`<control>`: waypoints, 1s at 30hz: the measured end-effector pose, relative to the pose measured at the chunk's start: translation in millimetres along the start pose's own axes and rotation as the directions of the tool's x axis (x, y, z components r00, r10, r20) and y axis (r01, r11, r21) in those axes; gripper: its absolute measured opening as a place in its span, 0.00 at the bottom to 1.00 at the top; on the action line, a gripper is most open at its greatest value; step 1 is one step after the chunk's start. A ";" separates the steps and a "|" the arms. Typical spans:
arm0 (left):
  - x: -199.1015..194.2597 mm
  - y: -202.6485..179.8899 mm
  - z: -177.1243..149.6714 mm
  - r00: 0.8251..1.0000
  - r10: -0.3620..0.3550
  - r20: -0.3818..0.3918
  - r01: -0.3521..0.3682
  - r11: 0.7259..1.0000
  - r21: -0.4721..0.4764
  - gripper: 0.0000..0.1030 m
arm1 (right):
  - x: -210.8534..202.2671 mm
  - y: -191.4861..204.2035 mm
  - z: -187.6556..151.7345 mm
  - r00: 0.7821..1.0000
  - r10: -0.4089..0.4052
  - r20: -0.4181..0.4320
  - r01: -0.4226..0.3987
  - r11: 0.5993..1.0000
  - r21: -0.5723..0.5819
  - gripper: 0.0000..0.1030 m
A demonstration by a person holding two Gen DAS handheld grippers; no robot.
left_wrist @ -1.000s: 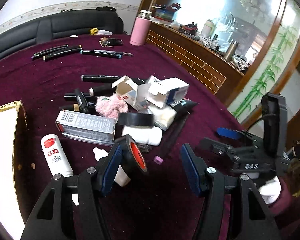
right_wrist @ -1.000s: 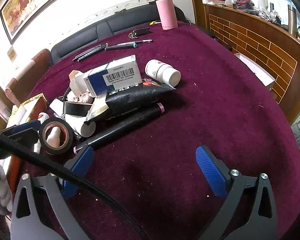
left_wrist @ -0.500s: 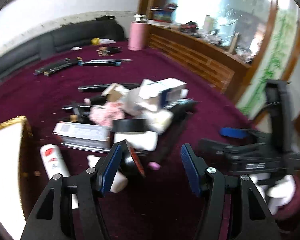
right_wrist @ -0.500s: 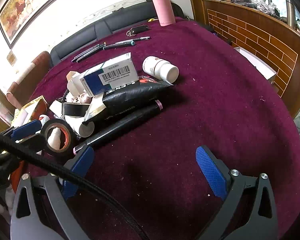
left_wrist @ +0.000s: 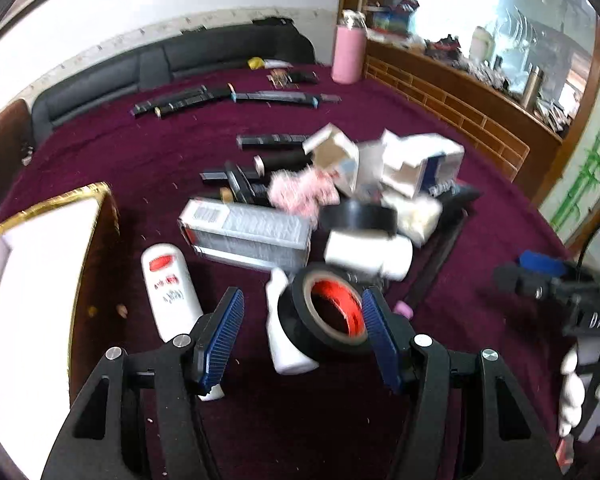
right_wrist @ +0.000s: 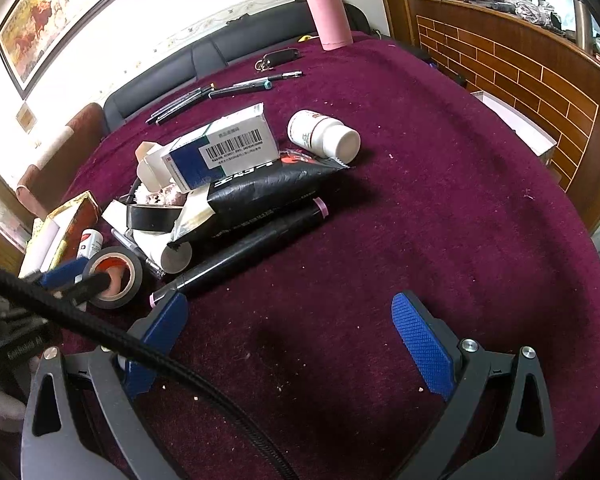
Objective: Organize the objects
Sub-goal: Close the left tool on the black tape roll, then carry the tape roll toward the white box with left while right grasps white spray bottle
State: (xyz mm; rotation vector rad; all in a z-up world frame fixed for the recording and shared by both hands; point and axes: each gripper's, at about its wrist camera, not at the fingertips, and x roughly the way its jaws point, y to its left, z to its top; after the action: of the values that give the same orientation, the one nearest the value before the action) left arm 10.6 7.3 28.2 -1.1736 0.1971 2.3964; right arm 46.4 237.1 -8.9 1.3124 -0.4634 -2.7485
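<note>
The left gripper (left_wrist: 302,328) is hovering with its jaws spread wide over the maroon tablecloth (right_wrist: 420,200), and the black tape roll (left_wrist: 326,314) with the red core is sitting tilted between its blue pads, up against the right-hand pad (left_wrist: 376,328) while the left-hand pad stands well clear of it. The roll is leaning on a small white bottle (left_wrist: 286,334) just beside it, and a white bottle with a red label (left_wrist: 170,288) is lying beyond that, between the roll and the gold-edged box (left_wrist: 40,272). Behind the roll the clutter is piling up: a grey barcoded carton (left_wrist: 248,232), a second black tape roll (left_wrist: 358,218) and a white tube (left_wrist: 368,254). The right gripper (right_wrist: 300,328) is also gaping, holding nothing, with the tape roll well off beyond its left finger, and a long black marker (right_wrist: 244,248) is lying nearer.
</note>
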 end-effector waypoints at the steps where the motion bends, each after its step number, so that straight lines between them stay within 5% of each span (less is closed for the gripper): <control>1: 0.2 -1.1 -2.5 1.000 -0.017 -0.008 0.017 1.000 0.003 0.44 | 0.0 -0.2 -0.2 1.000 0.000 0.000 0.000 1.000 0.001 1.00; 4: -4.7 -1.7 -4.8 0.999 -0.036 0.006 0.036 0.999 0.001 0.29 | 1.8 -0.2 -0.3 1.000 -0.002 -0.012 0.002 1.000 0.003 1.00; 14: 12.5 -11.9 3.8 0.999 -0.009 -0.050 0.009 1.000 -0.002 0.23 | 4.6 -1.6 0.1 1.000 -0.008 -0.027 0.008 1.000 0.008 1.00; 16: 7.9 -11.2 1.8 0.999 -0.042 -0.023 0.042 0.999 -0.024 0.16 | 5.2 -2.6 0.6 1.000 -0.008 -0.028 0.008 1.000 0.012 1.00; 25: -57.5 38.5 -21.6 0.977 -0.158 0.144 0.186 0.960 -0.209 0.16 | 2.1 17.8 0.9 0.998 -0.044 -0.034 0.042 0.996 -0.075 1.00; 30: -102.8 71.8 -41.8 0.970 -0.112 0.218 0.167 0.953 -0.254 0.16 | 2.5 78.6 4.6 0.995 0.055 -0.082 -0.072 0.975 -0.212 1.00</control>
State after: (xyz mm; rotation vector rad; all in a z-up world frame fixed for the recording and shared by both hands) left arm 61.4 -104.6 76.8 -1.0088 -0.2794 2.4464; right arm 35.4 162.8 15.1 1.3176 -0.1921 -2.5993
